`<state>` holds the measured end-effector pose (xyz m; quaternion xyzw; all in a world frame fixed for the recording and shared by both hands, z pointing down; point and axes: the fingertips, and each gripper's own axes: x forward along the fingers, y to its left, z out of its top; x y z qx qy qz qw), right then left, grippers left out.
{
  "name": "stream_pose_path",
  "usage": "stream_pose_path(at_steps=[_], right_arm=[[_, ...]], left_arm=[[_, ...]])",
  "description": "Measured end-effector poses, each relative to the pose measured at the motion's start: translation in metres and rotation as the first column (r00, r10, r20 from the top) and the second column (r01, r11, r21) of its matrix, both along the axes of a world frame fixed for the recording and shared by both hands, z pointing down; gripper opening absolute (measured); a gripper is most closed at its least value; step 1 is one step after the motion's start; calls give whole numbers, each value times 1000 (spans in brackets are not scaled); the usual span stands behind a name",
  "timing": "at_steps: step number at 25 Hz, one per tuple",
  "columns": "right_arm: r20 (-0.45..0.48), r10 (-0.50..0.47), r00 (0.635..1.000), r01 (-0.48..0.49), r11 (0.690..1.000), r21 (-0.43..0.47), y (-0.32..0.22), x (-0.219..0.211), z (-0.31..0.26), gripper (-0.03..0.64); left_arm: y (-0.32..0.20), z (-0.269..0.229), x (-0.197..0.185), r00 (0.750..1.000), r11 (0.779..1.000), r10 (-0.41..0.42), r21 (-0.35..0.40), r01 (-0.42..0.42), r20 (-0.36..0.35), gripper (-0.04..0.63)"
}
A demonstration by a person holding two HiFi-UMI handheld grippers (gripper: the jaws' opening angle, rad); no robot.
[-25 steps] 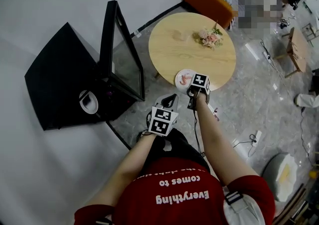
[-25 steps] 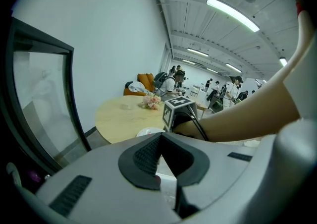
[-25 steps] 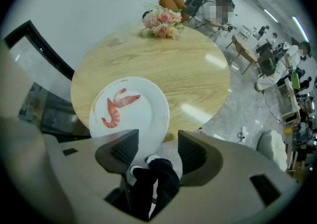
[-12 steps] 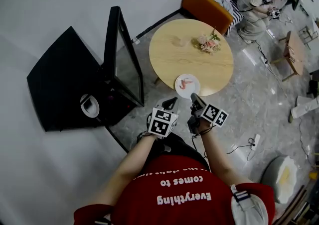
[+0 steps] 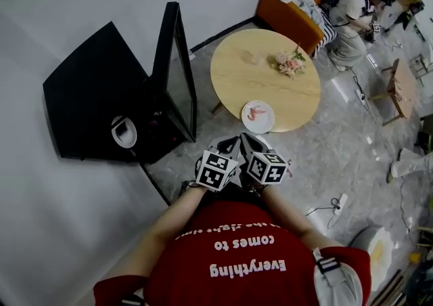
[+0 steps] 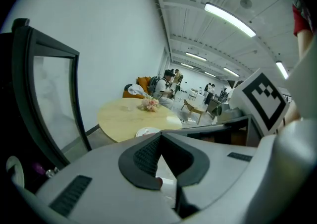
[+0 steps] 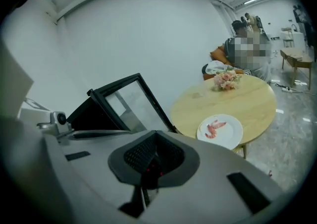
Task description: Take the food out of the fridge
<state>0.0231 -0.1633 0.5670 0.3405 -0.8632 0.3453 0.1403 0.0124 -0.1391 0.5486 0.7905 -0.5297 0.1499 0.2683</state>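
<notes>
while the plate of shrimp (image 5: 258, 116) is set at the near rim of the round table (image 5: 250, 74), beyond the right gripper (image 5: 249, 140), the open fridge (image 5: 95, 95) is seen left of it, nearer the left gripper (image 5: 229, 143), both jaw pairs closed empty.

Left gripper (image 6: 159, 139) with jaws together; beyond, round worktop (image 6: 121, 117) carrying white plate (image 6: 147, 132) and flowers (image 6: 150, 103); open glass fridge door (image 6: 53, 104) at left.
</notes>
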Motion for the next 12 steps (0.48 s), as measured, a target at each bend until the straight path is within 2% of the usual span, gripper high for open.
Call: stream_pose_path(at_steps=[3, 7, 10, 12], right_arm=[[32, -26, 999, 25, 999, 30, 1, -21, -11, 12], [52, -152, 987, 150, 988, 45, 13, -63, -18, 12], [45, -258, 965, 256, 966, 34, 33, -98, -14, 12], [48, -337, 940, 336, 942, 21, 50, -122, -11, 12]], left_arm=[[7, -6, -26, 996, 996, -86, 15, 86, -25, 6], [27, -12, -69, 974, 973, -228, 32, 228, -16, 6], [53, -12, -106, 939, 938, -344, 29, 345, -28, 6], [72, -12, -129, 903, 903, -427, 27, 429, -37, 6]])
